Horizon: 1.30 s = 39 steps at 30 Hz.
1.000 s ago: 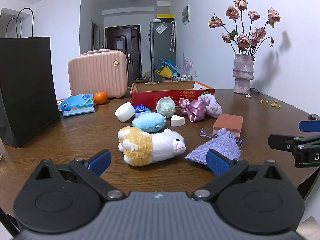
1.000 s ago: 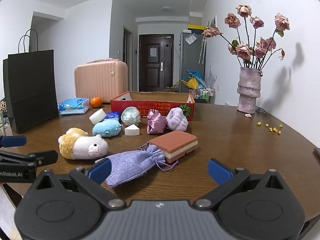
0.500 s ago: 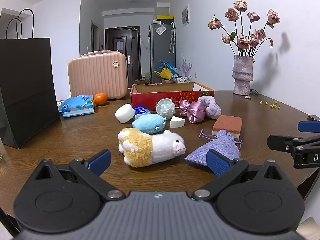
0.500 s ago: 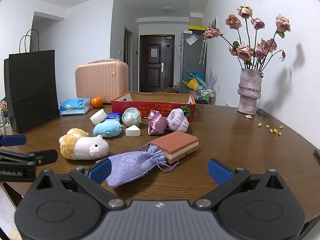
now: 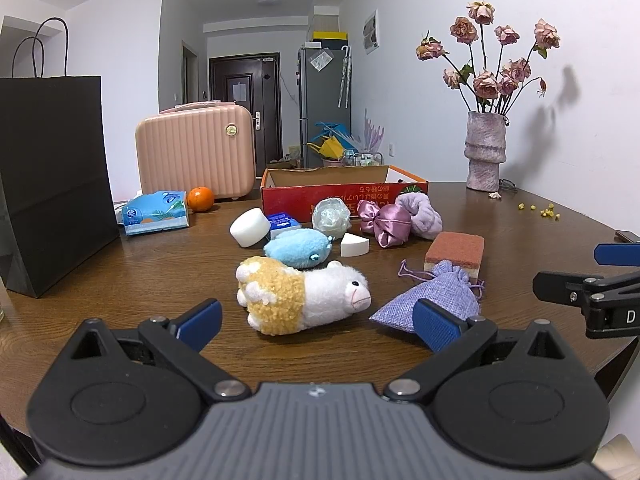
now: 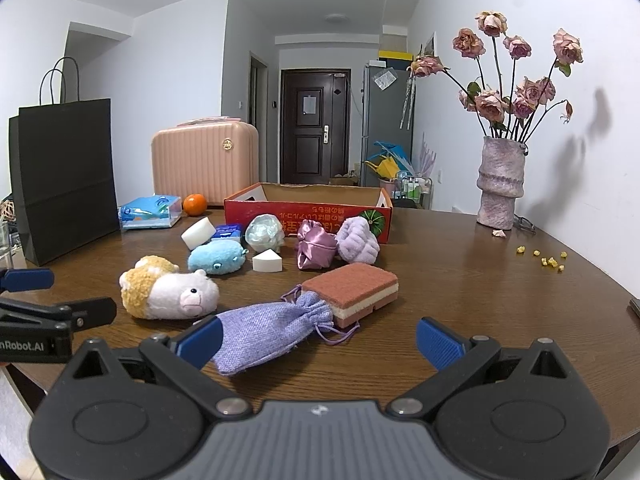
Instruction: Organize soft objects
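Both tools hang released and empty over the near edge of the bench, pads spread wide.

The left tool (image 5: 316,322) faces the plush sheep (image 5: 302,298), which lies on its side just ahead between its pads; the right tool (image 6: 318,340) faces the lilac drawstring pouch (image 6: 272,330), whose neck touches the layered sponge (image 6: 354,290). Farther out lie a blue plush fish (image 5: 298,248), a white foam wedge (image 5: 354,245), a satin bow (image 5: 384,224) and a fluffy lilac scrunchie (image 5: 420,216), all near the front wall of the red cardboard box (image 5: 344,192) and outside it.
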Each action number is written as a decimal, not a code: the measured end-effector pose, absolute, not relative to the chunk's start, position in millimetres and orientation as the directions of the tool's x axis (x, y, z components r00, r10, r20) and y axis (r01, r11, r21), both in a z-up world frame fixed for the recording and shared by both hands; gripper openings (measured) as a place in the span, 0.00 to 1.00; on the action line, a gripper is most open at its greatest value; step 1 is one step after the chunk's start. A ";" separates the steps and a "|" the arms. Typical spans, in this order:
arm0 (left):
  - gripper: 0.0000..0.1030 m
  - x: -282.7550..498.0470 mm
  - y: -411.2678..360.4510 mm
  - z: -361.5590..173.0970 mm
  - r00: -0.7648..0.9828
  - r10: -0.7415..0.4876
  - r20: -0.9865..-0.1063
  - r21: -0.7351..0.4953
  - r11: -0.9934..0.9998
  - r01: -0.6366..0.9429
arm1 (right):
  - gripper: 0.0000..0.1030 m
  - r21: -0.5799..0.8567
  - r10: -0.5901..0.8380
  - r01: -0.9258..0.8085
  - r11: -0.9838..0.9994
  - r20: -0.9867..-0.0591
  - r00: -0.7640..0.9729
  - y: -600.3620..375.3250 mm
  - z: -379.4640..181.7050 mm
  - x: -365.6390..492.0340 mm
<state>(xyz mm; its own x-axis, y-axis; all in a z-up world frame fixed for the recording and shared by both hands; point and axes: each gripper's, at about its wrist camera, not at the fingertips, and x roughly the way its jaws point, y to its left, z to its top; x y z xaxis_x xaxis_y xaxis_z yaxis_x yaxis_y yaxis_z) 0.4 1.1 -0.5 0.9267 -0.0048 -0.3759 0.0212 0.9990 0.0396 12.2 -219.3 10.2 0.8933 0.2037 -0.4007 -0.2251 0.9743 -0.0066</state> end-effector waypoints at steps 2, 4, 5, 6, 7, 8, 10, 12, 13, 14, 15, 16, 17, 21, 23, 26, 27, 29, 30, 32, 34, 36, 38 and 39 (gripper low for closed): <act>1.00 0.4 1.4 -0.6 0.927 -0.005 -0.376 0.038 0.999 0.021 | 1.00 -0.007 0.203 -0.225 0.974 -0.400 0.894 -219.5 9.7 12.4; 1.00 0.6 1.4 -0.7 0.927 -0.005 -0.376 0.039 0.999 0.021 | 1.00 -0.007 0.203 -0.225 0.974 -0.400 0.894 -219.5 9.6 12.5; 1.00 0.5 1.4 -0.7 0.927 -0.005 -0.376 0.038 0.999 0.021 | 1.00 -0.007 0.203 -0.225 0.974 -0.401 0.893 -219.6 9.6 12.6; 1.00 0.5 1.4 -0.7 0.927 -0.005 -0.376 0.038 0.999 0.021 | 1.00 -0.007 0.203 -0.225 0.974 -0.401 0.893 -219.0 9.9 12.8; 1.00 0.7 1.6 -0.8 0.927 -0.005 -0.376 0.038 0.999 0.020 | 1.00 -0.007 0.203 -0.225 0.974 -0.401 0.893 -219.6 9.4 12.7; 1.00 0.5 1.5 -0.7 0.927 -0.005 -0.376 0.038 0.999 0.021 | 1.00 -0.007 0.203 -0.225 0.974 -0.401 0.893 -219.6 9.3 12.8; 1.00 2.0 -1.9 4.5 0.926 -0.004 -0.377 0.038 0.999 0.020 | 1.00 -0.007 0.203 -0.225 0.974 -0.401 0.893 -219.1 9.4 13.0; 1.00 2.6 -2.5 5.3 0.926 -0.005 -0.377 0.037 0.999 0.021 | 1.00 -0.007 0.203 -0.225 0.974 -0.401 0.893 -219.4 9.1 13.0; 1.00 1.9 -1.8 6.6 0.926 -0.005 -0.377 0.037 0.999 0.021 | 1.00 -0.007 0.204 -0.225 0.974 -0.401 0.893 -219.6 8.8 13.1; 1.00 1.8 -1.7 6.5 0.926 -0.005 -0.376 0.037 0.999 0.020 | 1.00 -0.007 0.204 -0.225 0.974 -0.401 0.893 -219.6 8.7 13.2; 1.00 1.9 -1.7 6.6 0.926 -0.005 -0.376 0.037 0.999 0.020 | 1.00 -0.007 0.203 -0.225 0.974 -0.402 0.893 -219.5 8.7 13.2; 1.00 2.1 -1.9 7.0 0.926 -0.005 -0.376 0.036 0.999 0.020 | 1.00 -0.008 0.204 -0.226 0.974 -0.402 0.893 -218.9 8.3 13.4; 1.00 1.9 -1.6 6.4 0.926 -0.005 -0.377 0.036 0.999 0.020 | 1.00 -0.008 0.204 -0.226 0.974 -0.402 0.892 -218.2 8.3 13.2; 1.00 2.0 -1.6 6.6 0.926 -0.005 -0.377 0.036 0.999 0.020 | 1.00 -0.009 0.204 -0.227 0.974 -0.404 0.892 -216.8 7.9 13.0; 1.00 2.2 -2.0 7.5 0.926 -0.006 -0.377 0.035 0.999 0.021 | 1.00 -0.009 0.204 -0.227 0.974 -0.405 0.891 -216.9 8.0 13.3; 1.00 1.9 -1.3 6.4 0.927 -0.006 -0.376 0.035 0.999 0.020 | 1.00 -0.010 0.204 -0.227 0.974 -0.406 0.891 -216.1 7.3 12.9; 1.00 2.0 -1.3 6.6 0.926 -0.006 -0.376 0.035 0.999 0.020 | 1.00 -0.010 0.204 -0.227 0.974 -0.406 0.891 -216.0 7.3 12.9; 1.00 1.9 -1.2 6.5 0.927 -0.007 -0.376 0.034 0.999 0.021 | 1.00 -0.010 0.204 -0.228 0.974 -0.406 0.891 -216.2 7.5 13.2; 1.00 2.0 -1.2 6.6 0.926 -0.006 -0.376 0.034 0.999 0.021 | 1.00 -0.010 0.204 -0.228 0.974 -0.406 0.891 -215.9 7.6 13.1; 1.00 2.1 -1.4 7.0 0.927 -0.006 -0.376 0.033 0.999 0.020 | 1.00 -0.009 0.204 -0.228 0.974 -0.408 0.890 -215.7 6.7 13.4; 1.00 2.2 -1.4 7.0 0.927 -0.007 -0.376 0.033 0.999 0.021 | 1.00 -0.009 0.204 -0.228 0.974 -0.409 0.889 -216.2 5.8 13.8; 1.00 1.9 -0.8 6.3 0.926 -0.007 -0.377 0.033 0.999 0.021 | 1.00 -0.009 0.205 -0.228 0.974 -0.410 0.889 -216.1 5.9 13.8; 1.00 0.7 -3.7 8.3 0.926 -0.007 -0.378 0.031 0.999 0.020 | 1.00 -0.009 0.205 -0.229 0.973 -0.412 0.888 -216.1 5.2 15.1; 1.00 -0.1 -3.7 8.1 0.925 -0.006 -0.379 0.031 0.999 0.019 | 1.00 -0.010 0.205 -0.229 0.973 -0.413 0.887 -216.2 4.9 15.3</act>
